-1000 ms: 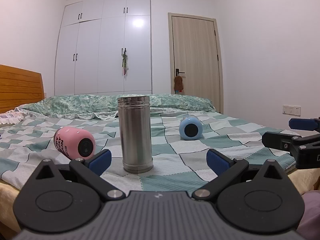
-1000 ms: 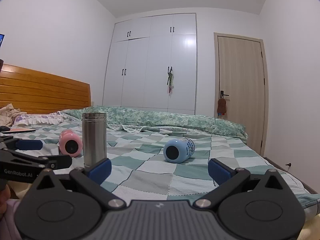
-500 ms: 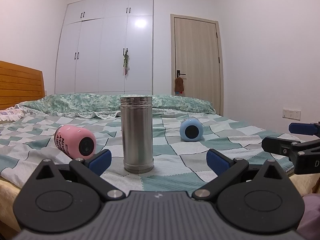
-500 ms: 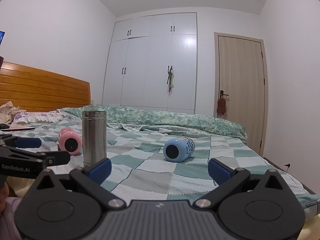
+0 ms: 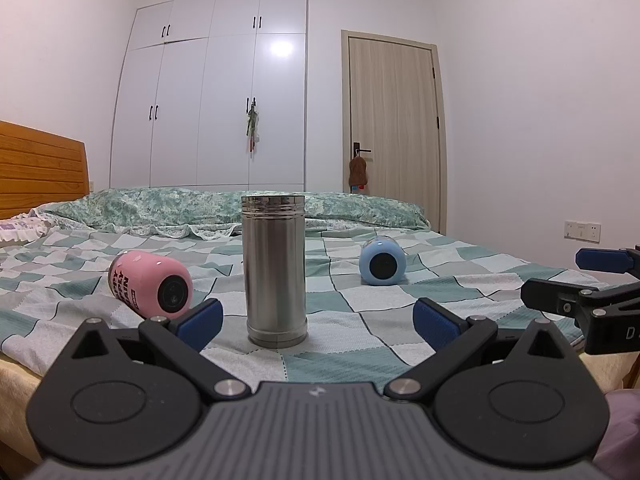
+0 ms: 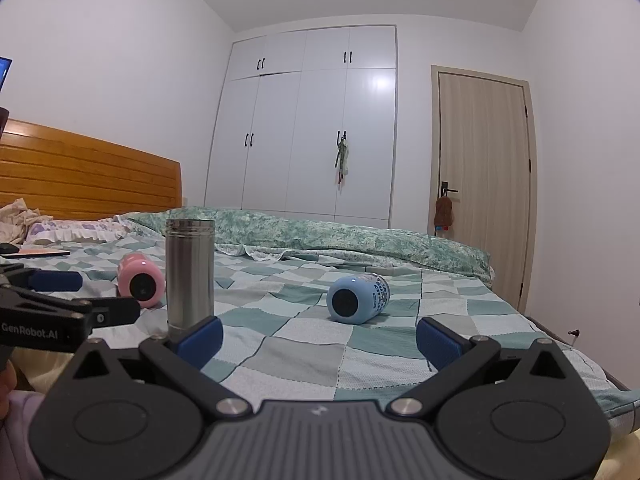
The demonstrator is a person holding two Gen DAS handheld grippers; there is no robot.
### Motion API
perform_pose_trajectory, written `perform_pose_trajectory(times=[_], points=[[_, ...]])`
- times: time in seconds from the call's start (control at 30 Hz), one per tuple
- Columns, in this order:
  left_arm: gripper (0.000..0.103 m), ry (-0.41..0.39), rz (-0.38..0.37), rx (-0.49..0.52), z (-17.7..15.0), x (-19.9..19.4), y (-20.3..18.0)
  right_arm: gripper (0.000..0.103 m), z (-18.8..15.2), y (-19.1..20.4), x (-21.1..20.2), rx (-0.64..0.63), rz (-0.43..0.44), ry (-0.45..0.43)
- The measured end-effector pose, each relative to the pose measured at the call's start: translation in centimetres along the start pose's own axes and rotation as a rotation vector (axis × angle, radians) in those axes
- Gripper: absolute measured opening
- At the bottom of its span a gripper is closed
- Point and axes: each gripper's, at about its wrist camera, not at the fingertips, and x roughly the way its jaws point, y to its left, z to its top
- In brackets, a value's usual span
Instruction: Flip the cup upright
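White lettering reading "GenRobot.AI" is showing on the side of the left gripper (image 6: 60, 300) in the right wrist view. A single white "D" is showing on the right gripper (image 5: 600, 280) at the left wrist view's edge. Dark print is running across the pink cup (image 5: 150, 282) and a label is sitting on the blue cup (image 6: 358, 298), neither legible.

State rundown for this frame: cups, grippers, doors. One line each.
steel cup: upright on the bed, untouched
pink cup: on its side
blue cup: on its side
left gripper: open, empty
right gripper: open, empty
wardrobe doors: closed
room door: closed
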Motion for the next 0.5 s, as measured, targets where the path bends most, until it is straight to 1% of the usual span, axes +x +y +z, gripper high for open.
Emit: perform_pose_trajectory(times=[0.5], points=[[0.103,-0.018,0.004,0.014,0.0,-0.16,-0.46,0.103,-0.06,-0.03,0.03,-0.003,0.0,0.001]])
